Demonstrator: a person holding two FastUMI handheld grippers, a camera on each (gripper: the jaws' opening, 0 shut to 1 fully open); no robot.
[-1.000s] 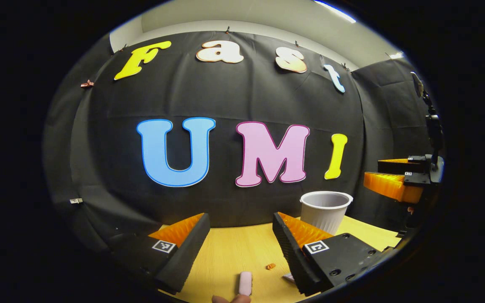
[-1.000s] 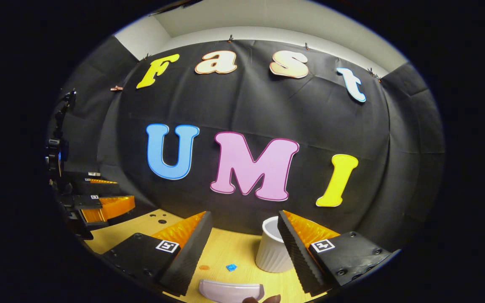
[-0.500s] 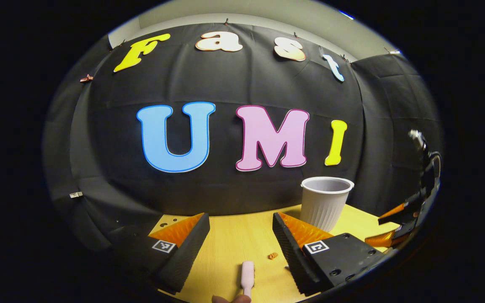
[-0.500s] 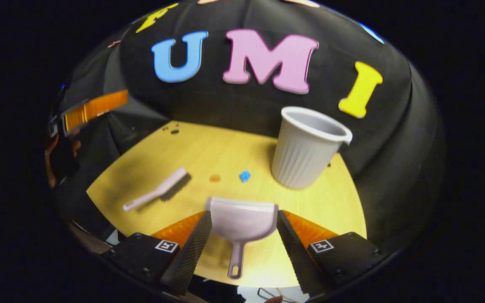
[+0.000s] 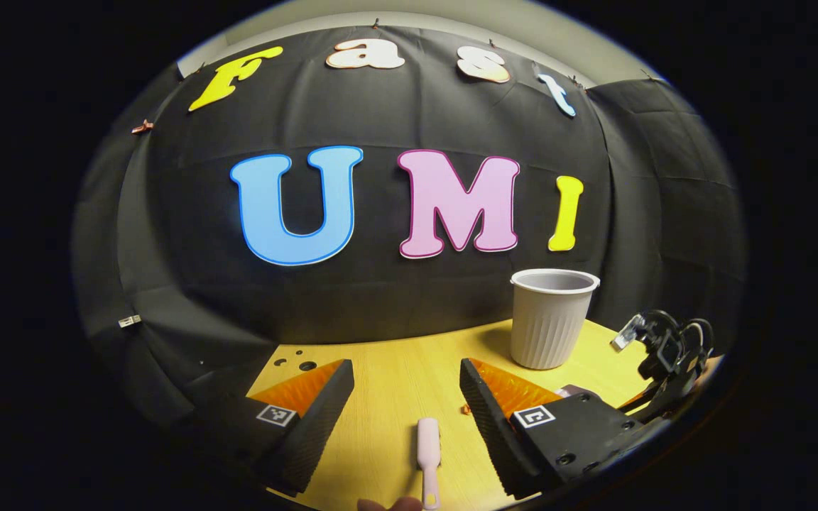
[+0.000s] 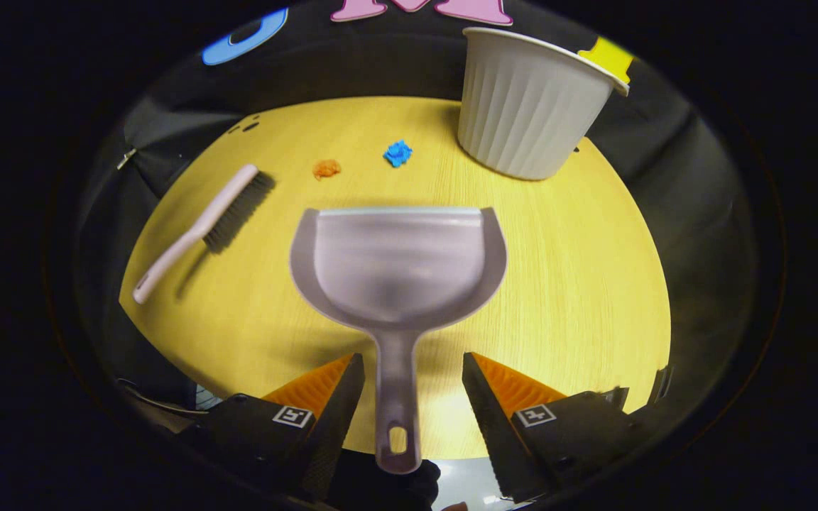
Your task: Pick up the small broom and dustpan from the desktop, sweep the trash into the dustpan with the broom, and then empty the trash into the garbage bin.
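Observation:
In the right gripper view a pale grey dustpan lies flat on the yellow desktop, mouth facing away. Its handle runs back between the fingers of my right gripper, which is open with a gap on each side. A pale pink broom with dark bristles lies at the left. An orange scrap and a blue scrap sit beyond the pan. My left gripper is open above the broom, whose end points up between its fingers.
A ribbed white bin stands at the back right of the desktop, also as the bin in the left gripper view. An orange scrap lies by the left gripper's right finger. The other gripper's body and cables are low at the right.
My right gripper has tipped down and closed in on the dustpan, so its handle now lies between the open fingers. The left gripper has tilted down a little, showing more of the broom.

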